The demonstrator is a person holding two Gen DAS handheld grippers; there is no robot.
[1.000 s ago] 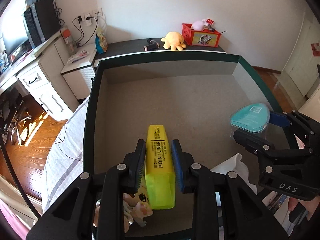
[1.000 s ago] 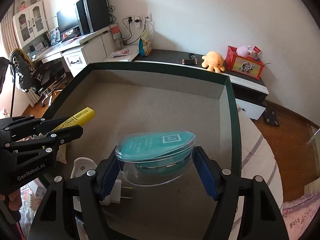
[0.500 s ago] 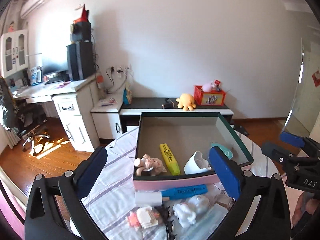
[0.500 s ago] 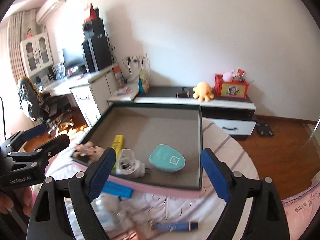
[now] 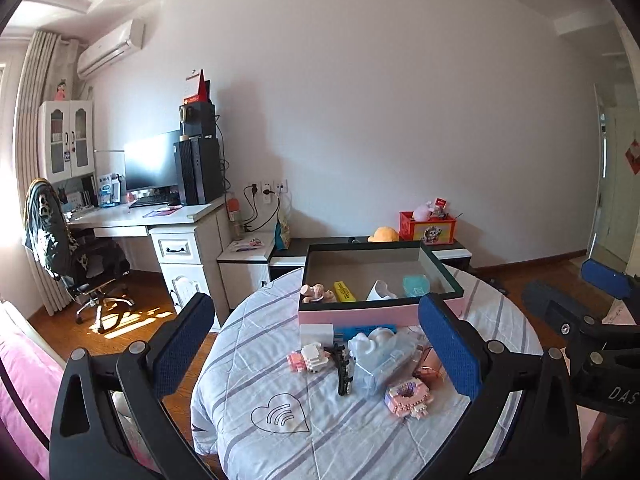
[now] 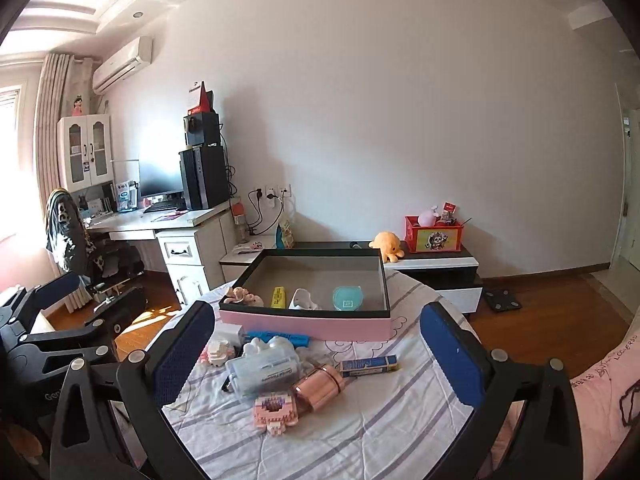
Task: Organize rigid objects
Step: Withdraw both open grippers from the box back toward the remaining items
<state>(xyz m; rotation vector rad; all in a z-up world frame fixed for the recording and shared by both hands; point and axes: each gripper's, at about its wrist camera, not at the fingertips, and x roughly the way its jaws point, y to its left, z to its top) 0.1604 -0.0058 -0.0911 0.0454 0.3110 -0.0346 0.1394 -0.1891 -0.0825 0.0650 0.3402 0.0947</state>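
A pink box (image 5: 360,314) with a dark rim stands on the round table and also shows in the right wrist view (image 6: 304,326). Inside it lie a yellow highlighter (image 5: 345,292), a teal-lidded container (image 5: 415,286), a white plug (image 5: 380,291) and a small pig toy (image 5: 316,293). In front of the box lie a clear case (image 6: 262,372), a pink block toy (image 6: 275,410), a rose-gold case (image 6: 318,386) and a blue pen box (image 6: 368,365). My left gripper (image 5: 316,352) and my right gripper (image 6: 316,356) are both open, empty, and held back from the table.
The table has a striped white cloth (image 5: 280,420). A desk with computer (image 5: 160,208) and an office chair (image 5: 76,264) stand at the left. A low cabinet (image 6: 436,268) with an orange plush and red box is behind. Pink bedding (image 6: 600,400) lies at the right.
Both grippers let go of the highlighter and the teal container into the box, opened wide, and pulled back and up away from the table.
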